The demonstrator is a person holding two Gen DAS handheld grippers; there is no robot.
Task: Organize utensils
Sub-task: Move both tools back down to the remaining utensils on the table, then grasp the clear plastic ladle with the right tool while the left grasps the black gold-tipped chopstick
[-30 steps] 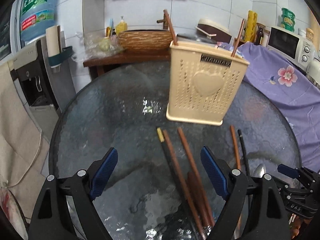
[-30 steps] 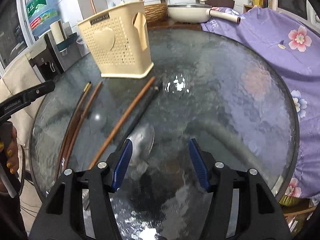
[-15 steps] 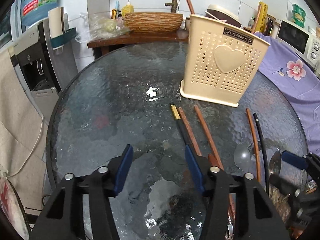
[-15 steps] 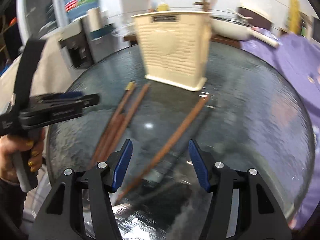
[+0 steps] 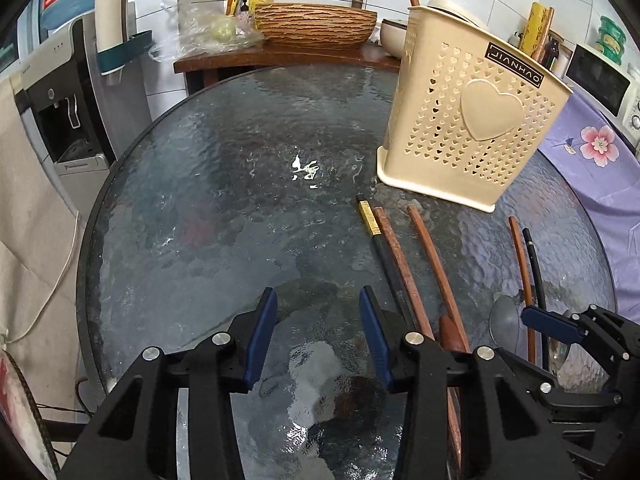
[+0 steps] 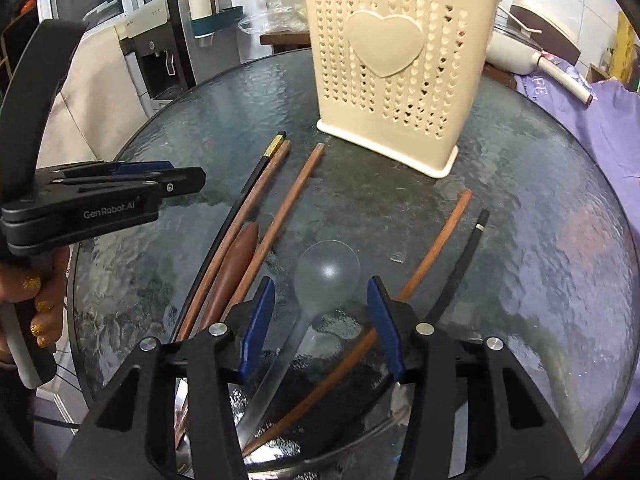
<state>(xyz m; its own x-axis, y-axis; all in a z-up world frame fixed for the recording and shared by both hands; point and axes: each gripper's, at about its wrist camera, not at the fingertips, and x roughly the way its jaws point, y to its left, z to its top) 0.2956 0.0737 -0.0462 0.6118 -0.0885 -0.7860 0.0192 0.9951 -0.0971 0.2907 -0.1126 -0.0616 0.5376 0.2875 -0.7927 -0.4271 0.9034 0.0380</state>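
The table (image 6: 540, 208) carries the holder (image 6: 392, 68), which stands upright at its far side with two sticks already rising from its top. All loose utensils are laid out on the glass in front of the holder, their long axes running roughly from the holder toward the grippers. The spoon (image 6: 326, 268) lies bowl toward the holder, handle trailing back between the right gripper (image 6: 320, 324) fingers; its jaws are seen apart, empty, straddling the neck of the spoon. The left gripper (image 5: 316, 336) is seen with jaws apart over bare glass, the chopsticks (image 5: 396, 264) just to its right. The right is judged nearer the spoon, so a closing there seems next. The right view shows the spoon whole; in the left view only its bowl (image 5: 505, 322) is seen.
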